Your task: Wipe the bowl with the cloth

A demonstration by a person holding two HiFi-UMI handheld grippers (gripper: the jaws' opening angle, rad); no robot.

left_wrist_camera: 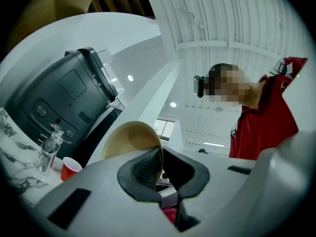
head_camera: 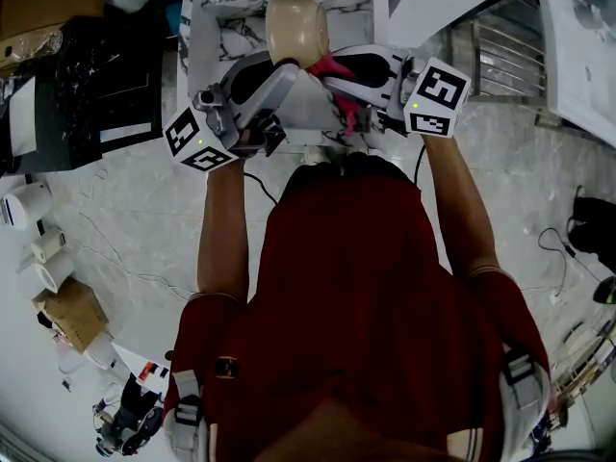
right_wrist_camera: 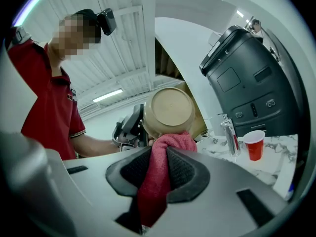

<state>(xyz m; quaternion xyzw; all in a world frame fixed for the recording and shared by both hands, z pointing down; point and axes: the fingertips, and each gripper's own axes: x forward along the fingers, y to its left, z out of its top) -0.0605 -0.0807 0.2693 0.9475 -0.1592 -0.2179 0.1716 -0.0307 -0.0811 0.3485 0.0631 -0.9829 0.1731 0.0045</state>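
Right gripper view: red cloth (right_wrist_camera: pixel 160 172) touches tan bowl (right_wrist_camera: pixel 169 111).

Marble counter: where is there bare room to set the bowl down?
Bare marble counter lies left of the tan bowl and, in the right gripper view, in front of the red plastic cup. The back is crowded: cup, chrome pump dispenser and dark grey machine stand close together. The left claw grips the bowl's rim; the right claw holds the red cloth.

The head camera looks steeply down. Cameras on the left gripper (left_wrist_camera: pixel 159 174) and right gripper (right_wrist_camera: pixel 157 174), close and tilted upward, face each other across the bowl (right_wrist_camera: pixel 170 111), which all three share.
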